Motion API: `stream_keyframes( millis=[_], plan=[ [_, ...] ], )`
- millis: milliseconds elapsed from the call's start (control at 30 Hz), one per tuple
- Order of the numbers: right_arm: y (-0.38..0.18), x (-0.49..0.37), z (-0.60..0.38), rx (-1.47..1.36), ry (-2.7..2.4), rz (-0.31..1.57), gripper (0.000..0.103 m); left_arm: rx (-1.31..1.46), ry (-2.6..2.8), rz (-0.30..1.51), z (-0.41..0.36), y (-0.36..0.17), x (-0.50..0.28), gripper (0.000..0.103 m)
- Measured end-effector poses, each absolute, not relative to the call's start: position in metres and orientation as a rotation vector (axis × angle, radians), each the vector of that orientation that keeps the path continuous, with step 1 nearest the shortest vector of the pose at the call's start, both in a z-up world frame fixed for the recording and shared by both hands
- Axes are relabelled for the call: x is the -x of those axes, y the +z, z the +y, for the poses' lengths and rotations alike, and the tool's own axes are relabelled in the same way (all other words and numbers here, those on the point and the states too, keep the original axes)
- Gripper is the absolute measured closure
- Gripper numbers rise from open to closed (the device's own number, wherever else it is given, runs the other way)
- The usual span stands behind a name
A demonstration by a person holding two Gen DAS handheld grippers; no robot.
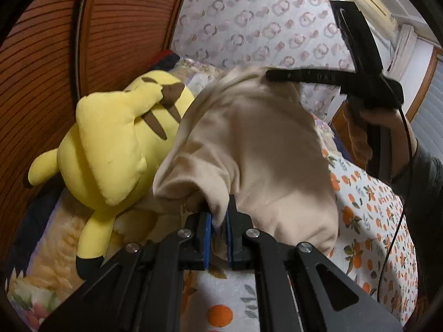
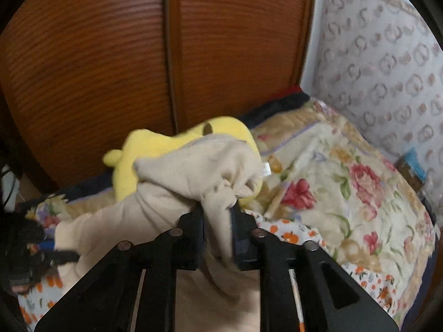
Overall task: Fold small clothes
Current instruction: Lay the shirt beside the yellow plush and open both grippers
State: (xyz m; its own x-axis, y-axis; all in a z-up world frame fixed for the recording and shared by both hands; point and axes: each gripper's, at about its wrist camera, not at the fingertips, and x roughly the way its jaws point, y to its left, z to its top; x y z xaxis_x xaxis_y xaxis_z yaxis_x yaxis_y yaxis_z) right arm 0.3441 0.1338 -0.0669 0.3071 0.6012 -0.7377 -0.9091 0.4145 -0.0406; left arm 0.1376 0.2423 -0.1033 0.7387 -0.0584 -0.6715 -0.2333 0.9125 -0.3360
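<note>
black tool (image 1: 218, 221), blue pads (image 1: 207, 238), silver screws (image 1: 185, 233).

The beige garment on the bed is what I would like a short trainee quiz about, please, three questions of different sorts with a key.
1. True or false: both grippers are shut on the beige garment.
2. Multiple choice: the soft toy beside the garment is A) a yellow plush toy, B) a brown bear, C) a white rabbit.
3. Fill in: the sheet under the garment is printed with small ____.

Key
1. True. The left gripper pinches a fold between its blue pads, and the right gripper clamps a bunched end; the garment hangs between them.
2. A.
3. Oranges.
</note>
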Motion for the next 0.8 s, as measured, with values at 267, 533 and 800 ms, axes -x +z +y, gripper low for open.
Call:
stream_keyframes(
  millis=[267,533,800],
  plan=[
    [-0.067,-0.370,0.094,0.383,0.996,0.780,0.066,0.355,0.116,0.762,0.236,-0.100,-0.135,0.087],
    [-0.096,-0.370,0.075,0.376,0.975,0.868,0.066,0.315,0.108,0.726,0.238,-0.081,-0.122,0.051],
    [-0.083,-0.332,0.039,0.336,0.956,0.803,0.066,0.216,0.099,0.689,0.216,-0.054,-0.119,0.045]
  ],
)
